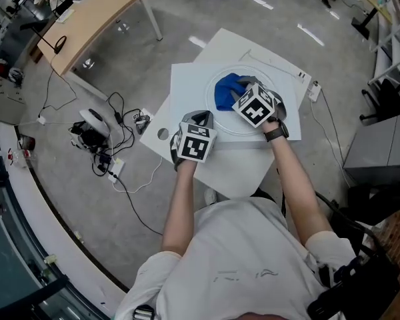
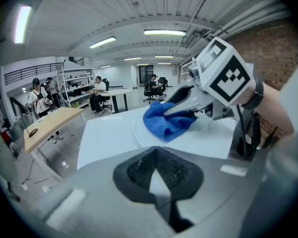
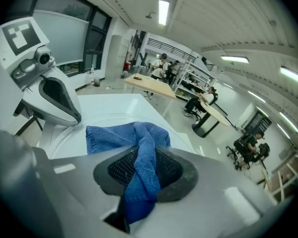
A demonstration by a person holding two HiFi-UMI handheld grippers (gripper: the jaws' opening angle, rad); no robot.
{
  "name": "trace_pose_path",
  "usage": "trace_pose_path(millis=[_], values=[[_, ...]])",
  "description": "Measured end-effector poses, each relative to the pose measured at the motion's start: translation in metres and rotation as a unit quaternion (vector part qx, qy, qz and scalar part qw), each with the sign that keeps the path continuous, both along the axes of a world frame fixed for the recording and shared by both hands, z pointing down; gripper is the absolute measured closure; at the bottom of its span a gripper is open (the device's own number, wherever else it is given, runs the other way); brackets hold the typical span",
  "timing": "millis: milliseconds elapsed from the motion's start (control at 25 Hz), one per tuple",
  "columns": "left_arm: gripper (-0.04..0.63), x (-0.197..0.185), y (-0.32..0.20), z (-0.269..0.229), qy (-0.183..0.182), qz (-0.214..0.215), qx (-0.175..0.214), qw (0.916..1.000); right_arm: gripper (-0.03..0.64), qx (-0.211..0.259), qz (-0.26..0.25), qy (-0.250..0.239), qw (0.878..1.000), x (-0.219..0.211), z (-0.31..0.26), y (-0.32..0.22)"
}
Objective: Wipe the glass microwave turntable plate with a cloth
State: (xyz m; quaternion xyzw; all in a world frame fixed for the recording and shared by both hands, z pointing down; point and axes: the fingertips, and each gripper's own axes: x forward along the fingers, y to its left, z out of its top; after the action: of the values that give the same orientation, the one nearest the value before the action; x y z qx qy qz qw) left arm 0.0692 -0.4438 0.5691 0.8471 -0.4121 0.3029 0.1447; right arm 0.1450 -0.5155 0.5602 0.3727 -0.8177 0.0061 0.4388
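head view: on the white table (image 1: 193,85), the right gripper (image 1: 244,87) jaws clamped a blue cloth (image 1: 225,93) atop the glass plate (image 1: 228,123); left gripper (image 1: 199,119) jaws pinched narrowly at the plate's rim.

Blue cloth (image 3: 109,138) is showing a soft, napped weave; clear glass plate (image 1: 221,127) is appearing smooth, glossy; white table (image 1: 187,89) is looking matt.
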Motion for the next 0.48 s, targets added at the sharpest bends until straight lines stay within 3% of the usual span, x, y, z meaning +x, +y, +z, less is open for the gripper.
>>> trace_pose_path(millis=[240,400,480], values=[[0.594,0.005,0.004,0.004,-0.003,0.011,0.002,0.9999,0.522,0.022,0.172,-0.009,0.985,0.075,-0.003,0.022],[0.594,0.009,0.001,0.000,-0.006,0.028,0.010,0.9995,0.522,0.028,0.200,0.001,0.979,0.086,-0.009,0.056],[0.594,0.011,0.001,-0.001,-0.010,0.038,0.017,0.9991,0.522,0.043,0.209,-0.016,0.977,0.085,-0.017,0.076]])
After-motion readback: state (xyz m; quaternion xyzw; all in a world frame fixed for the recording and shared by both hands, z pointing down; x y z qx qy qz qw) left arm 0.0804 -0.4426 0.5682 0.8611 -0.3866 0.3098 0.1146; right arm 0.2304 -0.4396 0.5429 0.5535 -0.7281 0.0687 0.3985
